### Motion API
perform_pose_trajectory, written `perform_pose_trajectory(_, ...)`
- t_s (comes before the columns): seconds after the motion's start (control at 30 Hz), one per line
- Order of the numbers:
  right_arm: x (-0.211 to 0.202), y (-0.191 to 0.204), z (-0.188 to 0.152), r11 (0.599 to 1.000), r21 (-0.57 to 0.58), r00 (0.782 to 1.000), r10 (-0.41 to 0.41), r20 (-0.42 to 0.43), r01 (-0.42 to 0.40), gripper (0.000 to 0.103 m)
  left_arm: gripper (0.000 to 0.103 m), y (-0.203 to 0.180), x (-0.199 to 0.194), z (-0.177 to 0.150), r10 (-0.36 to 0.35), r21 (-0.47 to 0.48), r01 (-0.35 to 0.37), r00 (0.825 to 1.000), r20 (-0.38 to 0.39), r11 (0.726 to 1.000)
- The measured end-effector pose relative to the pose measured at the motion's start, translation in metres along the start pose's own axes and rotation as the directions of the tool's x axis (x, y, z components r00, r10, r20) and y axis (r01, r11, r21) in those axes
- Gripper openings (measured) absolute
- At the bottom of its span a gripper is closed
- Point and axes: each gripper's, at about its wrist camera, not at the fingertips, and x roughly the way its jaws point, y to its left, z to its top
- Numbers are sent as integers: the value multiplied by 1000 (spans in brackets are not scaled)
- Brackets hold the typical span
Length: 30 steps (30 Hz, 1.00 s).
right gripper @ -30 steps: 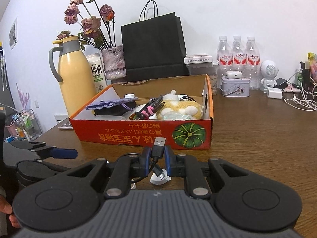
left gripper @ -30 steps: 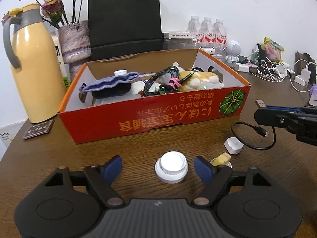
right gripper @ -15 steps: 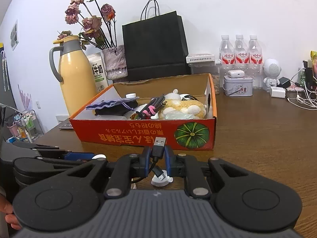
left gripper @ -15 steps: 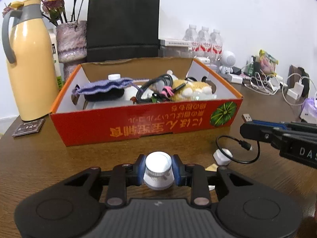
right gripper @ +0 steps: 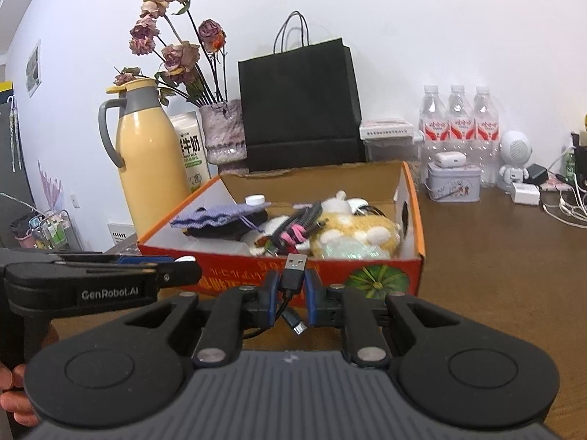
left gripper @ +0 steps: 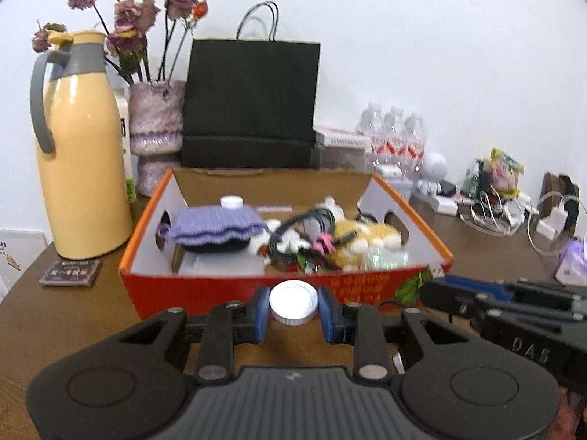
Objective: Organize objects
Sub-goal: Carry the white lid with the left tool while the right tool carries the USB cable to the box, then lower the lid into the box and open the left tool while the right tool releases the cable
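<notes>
Left hand-held gripper [left gripper: 293,310] clamps a white-capped bottle [left gripper: 293,302], body hidden below.

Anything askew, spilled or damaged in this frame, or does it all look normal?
Nothing is spilled or broken. The orange cardboard box is packed untidily, and its printed text reads upside down from both cameras. The left gripper clamps a white-capped round bottle; the right gripper clamps a black USB cable.

box [left gripper: 227,295] front wall ahead | bare floor inside left [left gripper: 220,267] | right tool [left gripper: 433,293] beside
</notes>
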Motion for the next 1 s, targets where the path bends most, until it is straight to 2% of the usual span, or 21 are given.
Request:
perform_pose_trajectory(0.37,22,14,25,1000,-14,998,-2,63,3,16,27,4,5,32,25,-51,-21,996,85,998)
perform_pose_trajectory(0.67,53,15,42,999,-30,995,-30,96,33,16,27,19,25,46,56,-98,-47,994,97,994)
perform_pose_trajectory(1.0,87,-1,46,998,-30,994,-54,99,58,16,27,28,57,60,74,-91,-64,992,105,994)
